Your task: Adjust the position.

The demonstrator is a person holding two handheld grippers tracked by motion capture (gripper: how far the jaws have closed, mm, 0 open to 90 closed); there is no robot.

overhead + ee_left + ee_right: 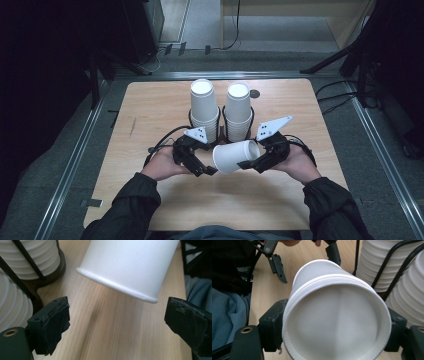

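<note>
The wooden table (165, 107) lay under both of your grippers, its bare planks stretching out beyond them on every side; past the jaws stood two tall stacks of white cups, the left stack (204, 107) just beyond your left gripper and the right stack (237, 107) just beyond your right one, each standing upside down in a black wire holder (223, 119); the two stacks stood side by side, very close together.

Your right gripper (251, 164) had hold of a single white paper cup (235, 156), lying on its side across the gap between your hands; the jaws stood partly apart and pressed on the cup's walls near its closed end, and in the right gripper view that closed end faced the camera with a pad on either side.

Your left gripper (207, 170) had its jaws spread wide with nothing between them; the cup's rolled rim (117, 285) hung just ahead of its pads (56, 322), clear of both, and the rim pointed towards that gripper.
</note>
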